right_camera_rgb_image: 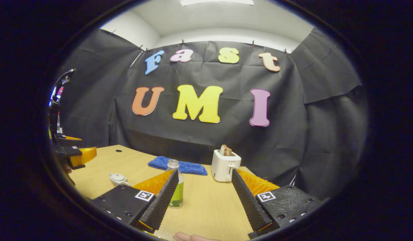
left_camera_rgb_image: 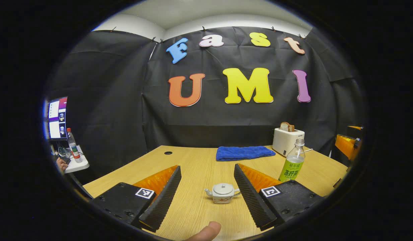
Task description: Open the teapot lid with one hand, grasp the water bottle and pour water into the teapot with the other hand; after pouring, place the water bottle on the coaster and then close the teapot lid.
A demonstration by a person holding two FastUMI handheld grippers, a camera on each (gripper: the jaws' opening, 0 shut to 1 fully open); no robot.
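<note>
Two ridged grippers (left_camera_rgb_image: 206,190) (right_camera_rgb_image: 204,197) agape — squat glazed teapot (left_camera_rgb_image: 223,193), lidded

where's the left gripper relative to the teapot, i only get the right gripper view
observer: the left gripper is open and aimed at the teapot, which sits between its fingers in the left gripper view, touching neither.
operator: does my finger hide anything on the water bottle
observer: no, the water bottle stands upright on the table, apart from the teapot.
operator: what's past the table's left edge
observer: a side shelf with a red-capped bottle.
</note>
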